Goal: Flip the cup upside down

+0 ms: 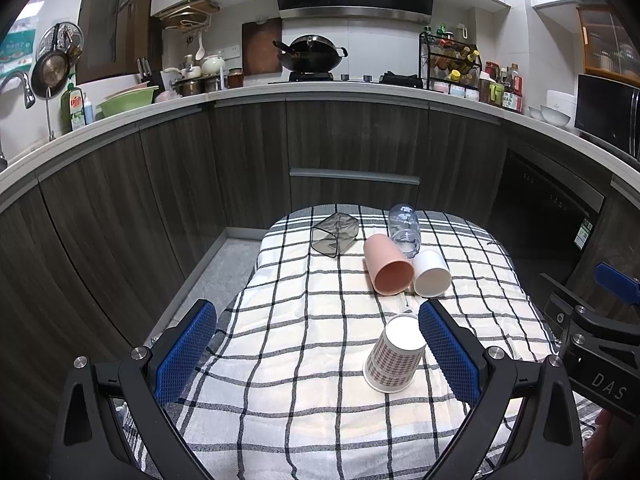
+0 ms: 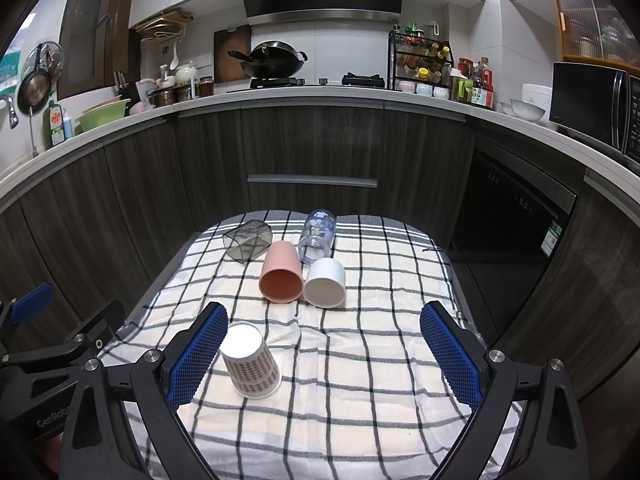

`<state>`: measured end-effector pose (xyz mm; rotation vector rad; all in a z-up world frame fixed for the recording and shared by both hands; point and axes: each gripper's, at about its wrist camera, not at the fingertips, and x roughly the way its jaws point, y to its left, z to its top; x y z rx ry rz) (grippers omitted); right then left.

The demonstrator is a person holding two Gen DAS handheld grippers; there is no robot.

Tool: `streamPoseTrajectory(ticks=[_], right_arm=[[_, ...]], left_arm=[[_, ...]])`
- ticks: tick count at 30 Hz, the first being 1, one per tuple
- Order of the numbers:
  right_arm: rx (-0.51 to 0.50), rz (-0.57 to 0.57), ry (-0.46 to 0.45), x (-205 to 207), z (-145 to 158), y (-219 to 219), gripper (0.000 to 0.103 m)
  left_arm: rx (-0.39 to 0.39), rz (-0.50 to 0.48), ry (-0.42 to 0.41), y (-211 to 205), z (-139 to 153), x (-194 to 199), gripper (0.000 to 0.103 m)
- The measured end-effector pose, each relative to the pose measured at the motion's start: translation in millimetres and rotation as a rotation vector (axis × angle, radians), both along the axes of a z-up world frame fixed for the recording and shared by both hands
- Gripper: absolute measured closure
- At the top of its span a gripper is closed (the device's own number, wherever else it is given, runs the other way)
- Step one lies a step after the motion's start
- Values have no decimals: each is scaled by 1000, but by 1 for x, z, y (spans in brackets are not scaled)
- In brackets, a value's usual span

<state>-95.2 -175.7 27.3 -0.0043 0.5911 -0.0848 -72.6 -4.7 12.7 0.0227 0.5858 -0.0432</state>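
**Paper cup stands inverted on the checked cloth**

On the wrinkled checked cloth (image 1: 304,360) a tapered, plaid-printed paper cup (image 1: 394,354) stands rim-down, white base up. Behind lie a pink cup (image 2: 281,278) and a white cup (image 2: 325,283). Left gripper (image 1: 318,354) and right gripper (image 2: 324,354) gape wide, holding nothing.

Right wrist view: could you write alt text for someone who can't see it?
A plaid paper cup stands upside down on a checked cloth, just beside the left finger of the open right tool. Beyond it a pink cup, white cup, clear bottle and smoky square container lie on their sides, before kitchen cabinets.
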Motion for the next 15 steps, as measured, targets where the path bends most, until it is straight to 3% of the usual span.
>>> streamPoseTrajectory(ticks=[15], right_arm=[[3, -1, -1, 0, 0, 0, 6]], left_arm=[[2, 4, -6, 1, 1, -2, 0]])
